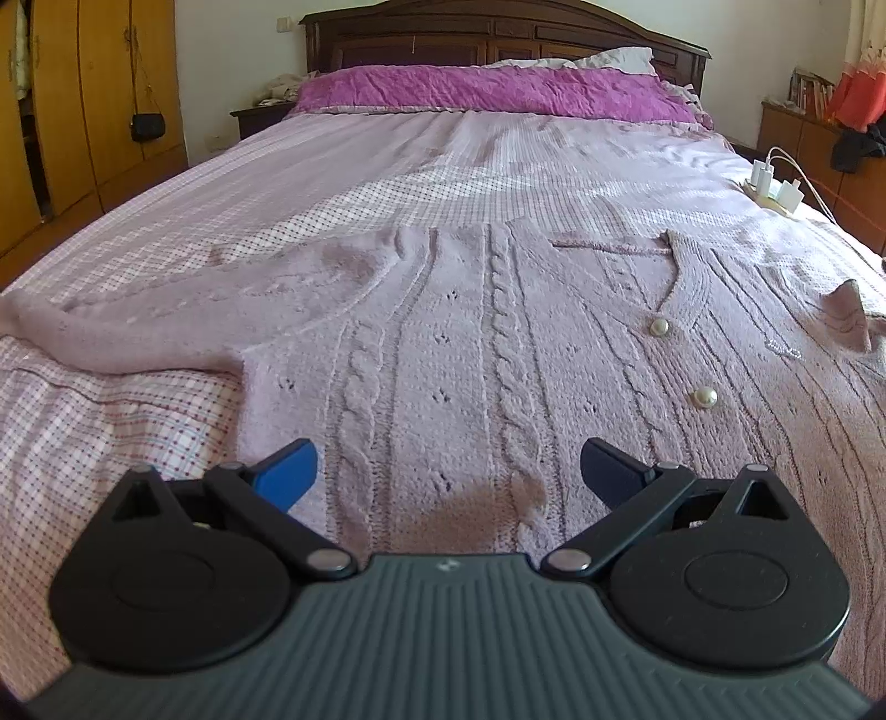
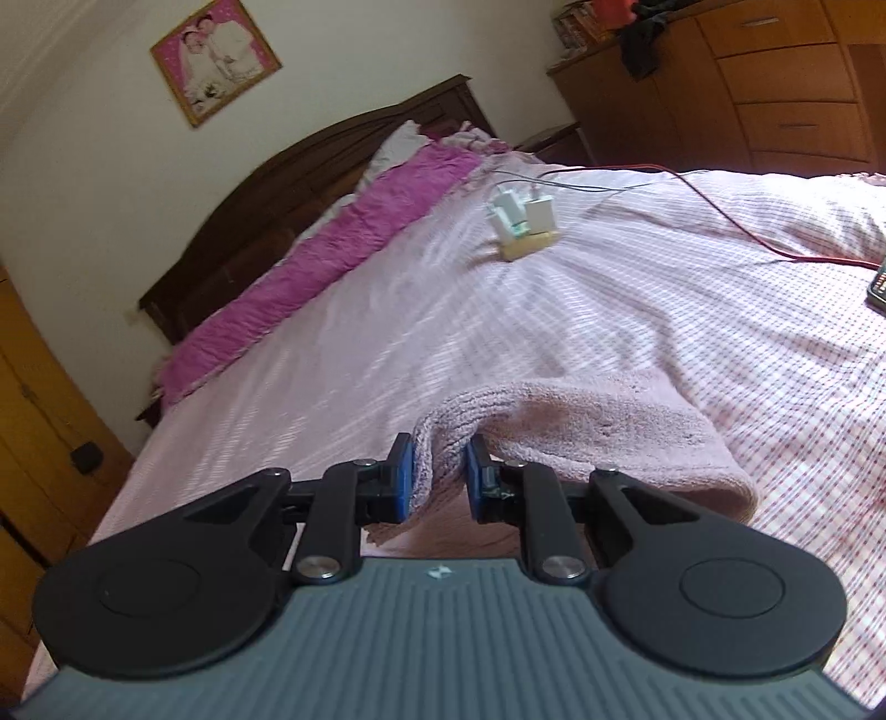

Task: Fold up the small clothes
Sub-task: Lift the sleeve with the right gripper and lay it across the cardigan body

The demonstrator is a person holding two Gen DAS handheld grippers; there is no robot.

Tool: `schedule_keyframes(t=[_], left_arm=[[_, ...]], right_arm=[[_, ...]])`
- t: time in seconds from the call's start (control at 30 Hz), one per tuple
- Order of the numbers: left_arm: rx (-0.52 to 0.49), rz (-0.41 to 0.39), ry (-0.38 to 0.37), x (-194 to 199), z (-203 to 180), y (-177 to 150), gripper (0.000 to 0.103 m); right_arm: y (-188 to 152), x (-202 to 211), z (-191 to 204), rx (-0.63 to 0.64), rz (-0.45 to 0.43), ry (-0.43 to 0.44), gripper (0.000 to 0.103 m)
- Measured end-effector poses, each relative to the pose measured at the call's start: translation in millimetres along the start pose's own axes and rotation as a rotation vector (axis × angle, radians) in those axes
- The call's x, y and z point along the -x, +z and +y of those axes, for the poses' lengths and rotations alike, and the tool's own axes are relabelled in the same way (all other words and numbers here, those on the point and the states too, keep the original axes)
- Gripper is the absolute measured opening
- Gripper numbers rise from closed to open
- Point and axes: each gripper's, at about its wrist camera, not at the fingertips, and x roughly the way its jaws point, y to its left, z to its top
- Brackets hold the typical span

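A pale pink cable-knit cardigan (image 1: 498, 354) with pearl buttons (image 1: 703, 397) lies flat, front up, on the checked bedspread (image 1: 387, 183). Its left sleeve (image 1: 138, 327) stretches out to the left. My left gripper (image 1: 448, 471) is open and empty, low over the cardigan's lower part. In the right wrist view my right gripper (image 2: 437, 484) is shut on the ribbed cuff of the cardigan's sleeve (image 2: 581, 432) and holds it lifted off the bed. The sleeve's raised end also shows in the left wrist view (image 1: 847, 315).
A power strip with white chargers (image 1: 772, 191) lies on the bed's right side, also in the right wrist view (image 2: 523, 224), with a red cable (image 2: 742, 227) and a dark device (image 2: 877, 291) nearby. Purple pillow cover (image 1: 487, 88), headboard (image 1: 498, 39), wardrobe (image 1: 83, 99), dresser (image 2: 747, 83).
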Motion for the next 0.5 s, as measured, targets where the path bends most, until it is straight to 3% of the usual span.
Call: schedule_keyframes(t=[0.5], left_arm=[[0.013,-0.009,0.004,2.3,16.0,6.3,0.103]], right_arm=[[-39.1,18.6,89.3,0.033,0.043,0.143,0.022]])
